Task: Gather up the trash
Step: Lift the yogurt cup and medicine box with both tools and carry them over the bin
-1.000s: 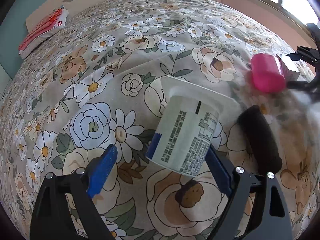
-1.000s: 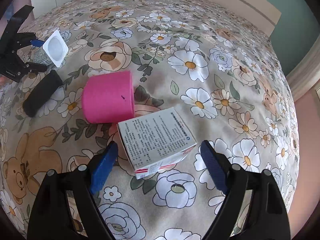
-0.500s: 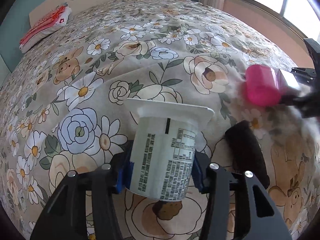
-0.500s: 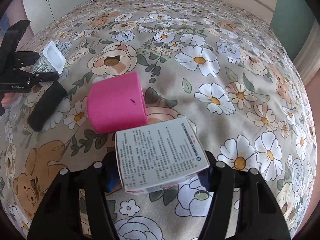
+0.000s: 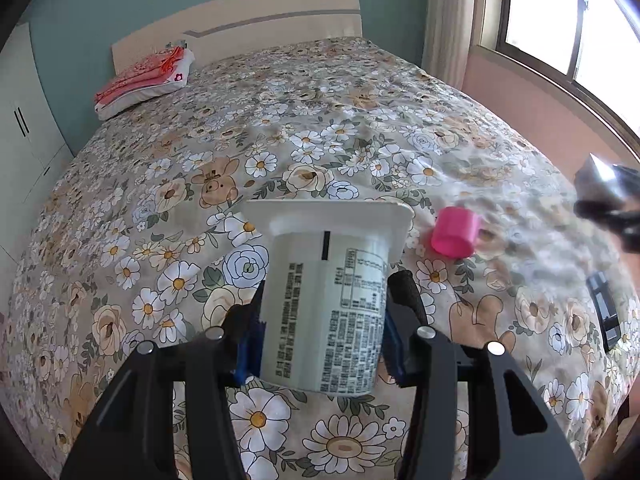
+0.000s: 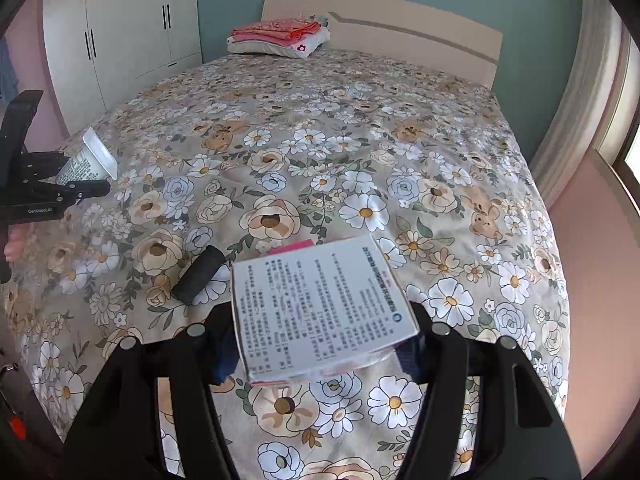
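Note:
My left gripper (image 5: 322, 340) is shut on a white yogurt cup (image 5: 328, 300) with printed text and holds it lifted above the floral bed cover (image 5: 180, 208). The cup also shows in the right wrist view (image 6: 86, 162), held by the left gripper (image 6: 80, 184). My right gripper (image 6: 316, 348) is shut on a white printed carton box (image 6: 316, 308) and holds it raised off the bed. A pink cup (image 5: 456, 232) lies on its side on the bed; only its edge (image 6: 292, 246) shows behind the box. A black cylinder (image 6: 199, 274) lies on the bed, also in the left wrist view (image 5: 408, 288).
A folded red and white pillow stack (image 5: 144, 80) lies by the headboard (image 6: 400, 28). A white wardrobe (image 6: 120, 32) stands left of the bed. A window (image 5: 560, 20) is on the right wall. A dark flat object (image 5: 604, 312) lies near the bed's right edge.
Both grippers closed on their items, the left on the yogurt cup and the right on the box, and lifted them well above the bed. The views now take in the whole room.

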